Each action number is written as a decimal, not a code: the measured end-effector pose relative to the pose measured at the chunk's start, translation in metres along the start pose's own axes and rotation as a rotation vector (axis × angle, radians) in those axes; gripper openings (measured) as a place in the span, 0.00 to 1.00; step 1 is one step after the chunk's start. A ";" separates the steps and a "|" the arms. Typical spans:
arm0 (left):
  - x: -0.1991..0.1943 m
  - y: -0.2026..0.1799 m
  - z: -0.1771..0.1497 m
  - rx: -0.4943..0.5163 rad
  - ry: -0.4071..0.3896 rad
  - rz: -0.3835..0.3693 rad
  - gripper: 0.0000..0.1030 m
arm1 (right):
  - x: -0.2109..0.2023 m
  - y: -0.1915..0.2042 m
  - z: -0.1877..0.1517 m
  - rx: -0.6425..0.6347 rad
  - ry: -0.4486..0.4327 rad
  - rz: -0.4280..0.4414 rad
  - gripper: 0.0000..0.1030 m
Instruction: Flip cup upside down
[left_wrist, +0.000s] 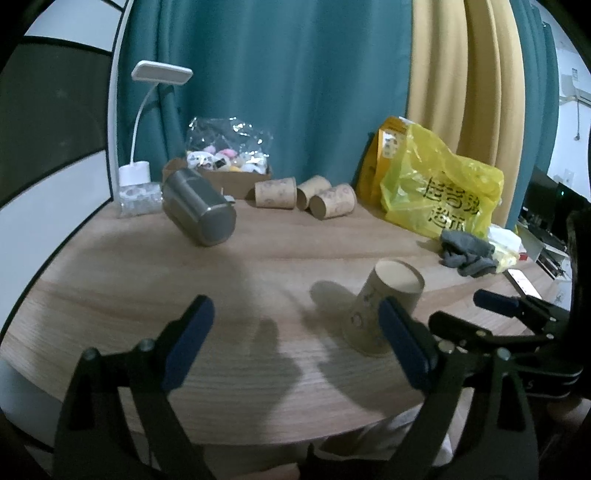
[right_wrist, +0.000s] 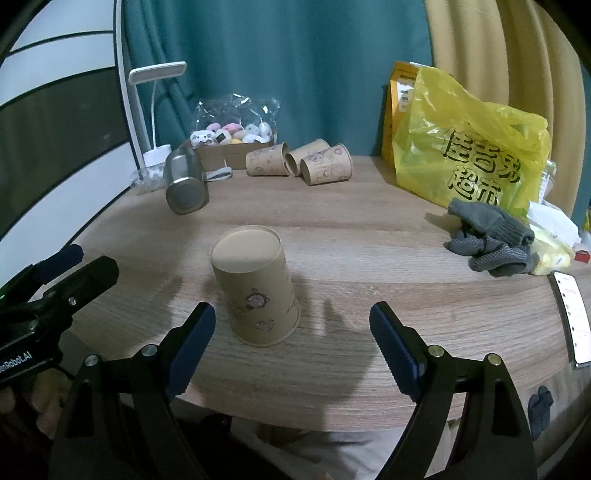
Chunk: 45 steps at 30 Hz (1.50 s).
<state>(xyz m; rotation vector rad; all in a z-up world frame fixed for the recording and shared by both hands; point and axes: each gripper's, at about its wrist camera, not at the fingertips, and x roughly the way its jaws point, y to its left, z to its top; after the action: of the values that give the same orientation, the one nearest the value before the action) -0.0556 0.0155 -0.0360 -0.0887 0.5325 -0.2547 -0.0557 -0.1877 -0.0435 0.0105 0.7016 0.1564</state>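
Observation:
A brown paper cup (right_wrist: 255, 284) with small drawings stands upside down on the wooden table (right_wrist: 369, 236), base up. It also shows in the left wrist view (left_wrist: 384, 306), partly behind my left gripper's right finger. My right gripper (right_wrist: 291, 325) is open and empty, just in front of the cup, not touching it. My left gripper (left_wrist: 295, 317) is open and empty, to the left of the cup. The right gripper (left_wrist: 469, 314) shows at the right of the left wrist view.
Three paper cups (right_wrist: 299, 164) lie on their sides at the back. A steel cup (right_wrist: 184, 182) lies tipped at the back left, near a white lamp (right_wrist: 155, 110) and a box of plush toys (right_wrist: 232, 144). A yellow bag (right_wrist: 469, 147), grey gloves (right_wrist: 491, 236) and a phone (right_wrist: 570, 317) are on the right.

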 end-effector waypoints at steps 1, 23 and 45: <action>0.000 -0.001 0.000 0.002 0.000 0.000 0.89 | -0.001 0.000 0.000 0.002 0.000 -0.001 0.85; -0.002 0.000 -0.001 -0.003 -0.002 -0.001 0.89 | -0.002 0.000 0.001 0.001 -0.008 -0.001 0.85; -0.003 -0.001 -0.001 -0.005 -0.002 0.000 0.89 | -0.003 -0.001 0.000 -0.001 -0.011 0.001 0.85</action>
<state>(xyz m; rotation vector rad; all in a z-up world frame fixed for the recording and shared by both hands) -0.0587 0.0151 -0.0352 -0.0939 0.5316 -0.2530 -0.0576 -0.1887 -0.0420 0.0109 0.6902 0.1575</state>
